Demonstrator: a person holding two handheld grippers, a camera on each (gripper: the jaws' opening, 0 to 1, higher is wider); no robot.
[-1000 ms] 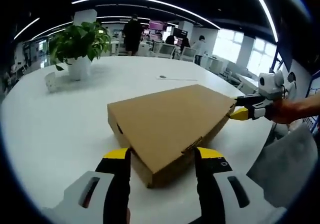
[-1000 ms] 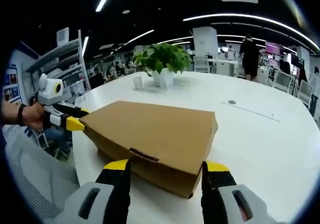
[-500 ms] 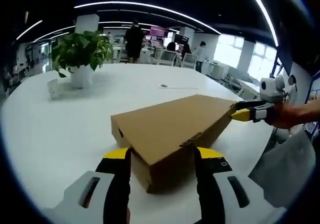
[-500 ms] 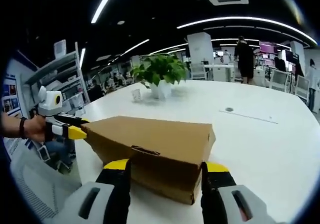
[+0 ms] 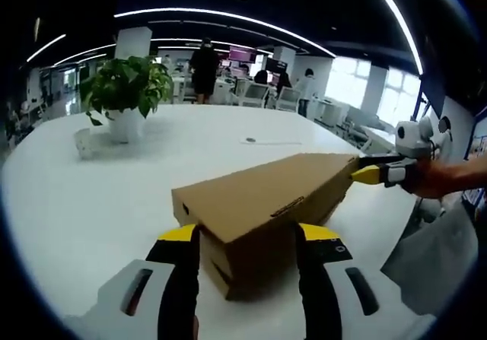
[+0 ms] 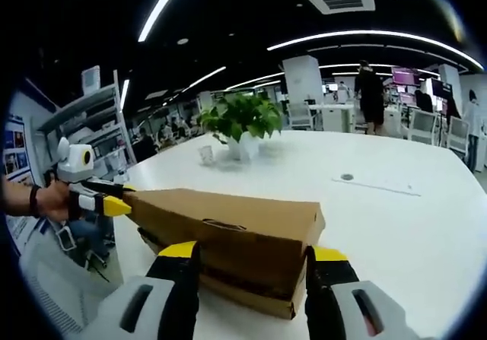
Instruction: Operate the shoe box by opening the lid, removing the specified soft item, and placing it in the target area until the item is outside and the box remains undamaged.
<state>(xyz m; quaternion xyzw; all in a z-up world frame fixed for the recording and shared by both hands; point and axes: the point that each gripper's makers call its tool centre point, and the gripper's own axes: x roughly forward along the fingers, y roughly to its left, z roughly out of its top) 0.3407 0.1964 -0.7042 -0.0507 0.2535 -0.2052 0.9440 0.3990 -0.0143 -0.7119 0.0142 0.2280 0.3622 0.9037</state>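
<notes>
A brown cardboard shoe box stands on the white table point(image 5: 84, 203). Its lid point(image 5: 266, 188) is tilted up off the base point(image 5: 222, 270), and a dark gap shows between the lid point(image 6: 228, 218) and the base point(image 6: 255, 298). My left gripper point(image 5: 249, 237) clamps one lid corner between its yellow-tipped jaws. My right gripper point(image 6: 255, 250) clamps the opposite corner. The right gripper point(image 5: 370, 174) shows at the lid's far tip, held by a hand. The left gripper point(image 6: 114, 205) shows the same way. What is inside the box is hidden.
A potted plant point(image 5: 125, 89) in a white pot and a small white cup point(image 5: 82, 141) stand farther back on the table; the plant point(image 6: 242, 119) and cup point(image 6: 205, 155) show again. A thin cable point(image 6: 377, 185) lies beyond. A grey mesh chair point(image 5: 434, 256) is beside the table. People stand in the office behind.
Both grippers have risen with the lid. The lid has lifted off the base and a gap has opened beneath it. The base stays on the table.
</notes>
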